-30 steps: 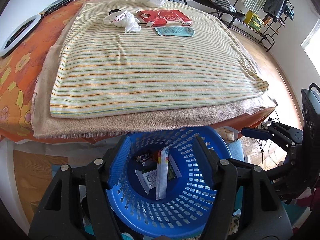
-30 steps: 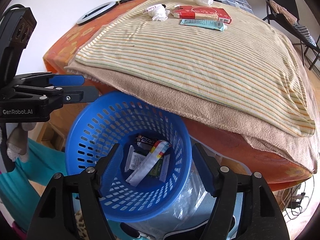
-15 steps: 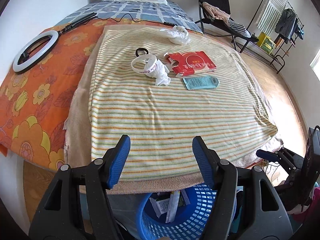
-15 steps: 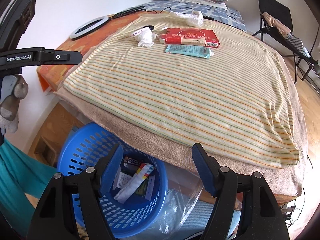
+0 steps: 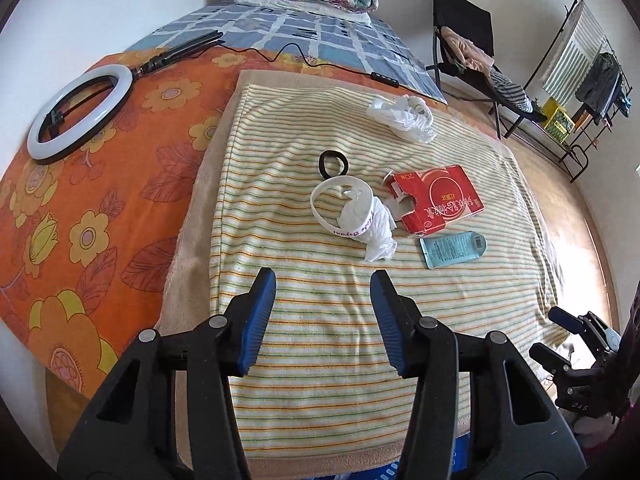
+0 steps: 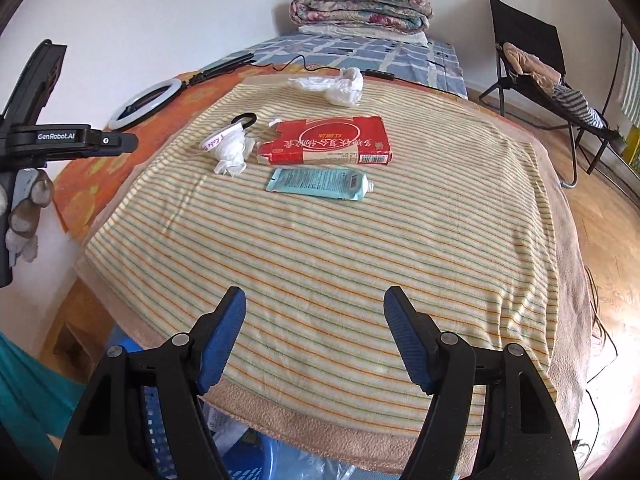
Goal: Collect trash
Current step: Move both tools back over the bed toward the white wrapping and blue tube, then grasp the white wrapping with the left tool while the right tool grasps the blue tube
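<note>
Striped yellow towelling (image 5: 320,300) covers the near end of the bed, laid over a beige blanket (image 6: 328,436), and the trash lies in a loose cluster toward its far half. A red carton (image 5: 438,203) with a torn flap sits beside a crumpled white tissue (image 5: 374,226) tangled in a white printed band (image 5: 320,212); the tissue touches the carton's torn end. Just nearer than the carton lies a flattened teal tube (image 5: 454,249), apart from it by a thin strip of cloth. A black hair tie (image 5: 333,162) lies just beyond the band, and a crumpled clear plastic bag (image 5: 402,118) sits farther back near the towel's far edge. Off to the side, on the orange floral sheet (image 5: 80,200), rests a ring light (image 5: 76,114) with its cable trailing across the bed; folded quilts (image 6: 362,10) are stacked at the headboard end, and a black chair (image 6: 528,52) stands on the wooden floor.

Nothing stands between either tool and the trash. The left gripper (image 5: 323,286) hangs over the near part of the towel, its blue pads spread wide and holding nothing. The right gripper (image 6: 316,308) is likewise wide apart and empty, above the towel's near edge.

A blue basket (image 6: 160,432) shows only as slivers of rim and wall below the bed edge, mostly hidden by the right gripper's frame; its contents cannot be made out.
</note>
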`<state>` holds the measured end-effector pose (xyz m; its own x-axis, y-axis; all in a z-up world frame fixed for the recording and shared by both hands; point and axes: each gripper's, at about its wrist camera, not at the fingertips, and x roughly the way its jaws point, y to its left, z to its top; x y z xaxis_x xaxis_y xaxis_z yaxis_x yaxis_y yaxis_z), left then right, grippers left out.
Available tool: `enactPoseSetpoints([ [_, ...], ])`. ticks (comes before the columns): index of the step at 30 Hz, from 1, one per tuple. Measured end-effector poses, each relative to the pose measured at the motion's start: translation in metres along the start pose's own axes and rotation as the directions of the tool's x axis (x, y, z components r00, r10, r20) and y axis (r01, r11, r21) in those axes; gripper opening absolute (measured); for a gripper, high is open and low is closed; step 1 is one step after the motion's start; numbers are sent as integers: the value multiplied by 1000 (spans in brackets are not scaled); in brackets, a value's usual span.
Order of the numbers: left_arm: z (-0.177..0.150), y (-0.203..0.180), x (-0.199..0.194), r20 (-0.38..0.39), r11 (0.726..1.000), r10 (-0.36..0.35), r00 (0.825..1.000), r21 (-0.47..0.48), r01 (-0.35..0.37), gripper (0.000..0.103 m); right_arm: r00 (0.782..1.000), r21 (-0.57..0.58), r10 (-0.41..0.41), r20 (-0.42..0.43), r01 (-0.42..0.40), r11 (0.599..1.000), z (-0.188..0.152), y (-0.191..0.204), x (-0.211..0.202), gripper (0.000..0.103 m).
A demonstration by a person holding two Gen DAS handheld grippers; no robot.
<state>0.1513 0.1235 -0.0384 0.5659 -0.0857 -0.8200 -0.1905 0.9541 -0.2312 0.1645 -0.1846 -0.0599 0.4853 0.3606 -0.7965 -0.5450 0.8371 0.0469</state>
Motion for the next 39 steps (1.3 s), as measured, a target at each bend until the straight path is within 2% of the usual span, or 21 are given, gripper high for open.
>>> enactPoseSetpoints([
  [1, 5, 2, 4, -2, 1000, -1, 1000, -10, 1, 41, 1000, 12, 1, 1, -1, 1000, 5, -5, 2, 71],
  [6, 19, 8, 23, -15, 999, -14, 1000, -51, 13, 40, 1000, 44, 19, 7, -19, 999, 26, -17, 15, 71],
  [9, 26, 10, 37, -37, 997, -33, 999, -77, 30, 34, 999, 64, 43, 1, -43, 997, 34, -20, 24, 71],
  [18, 45, 11, 69, -59, 992, -43, 997, -124, 35, 34, 993, 133, 112, -22, -108, 985, 54, -32, 46, 71],
  [21, 50, 12, 81, -74, 989, -42, 996, -143, 31, 29, 989, 194, 142, -27, -134, 972, 59, -43, 55, 71],
  [24, 53, 13, 93, -88, 990, -28, 996, -144, 15, 28, 983, 258, 182, -27, -169, 951, 65, -53, 65, 71],
  [32, 55, 16, 110, -108, 989, -15, 994, -146, -1, 23, 976, 307, 214, -30, -195, 932, 78, -60, 86, 58],
  [34, 56, 16, 112, -110, 989, -18, 994, -149, 1, 21, 975, 318, 218, -38, -195, 928, 79, -61, 93, 52],
  [37, 56, 15, 115, -115, 990, -13, 993, -142, -4, 10, 977, 332, 210, -48, -183, 925, 80, -64, 100, 49],
  [39, 56, 14, 117, -115, 990, -6, 993, -138, -10, 8, 978, 340, 201, -53, -171, 925, 80, -67, 104, 47],
])
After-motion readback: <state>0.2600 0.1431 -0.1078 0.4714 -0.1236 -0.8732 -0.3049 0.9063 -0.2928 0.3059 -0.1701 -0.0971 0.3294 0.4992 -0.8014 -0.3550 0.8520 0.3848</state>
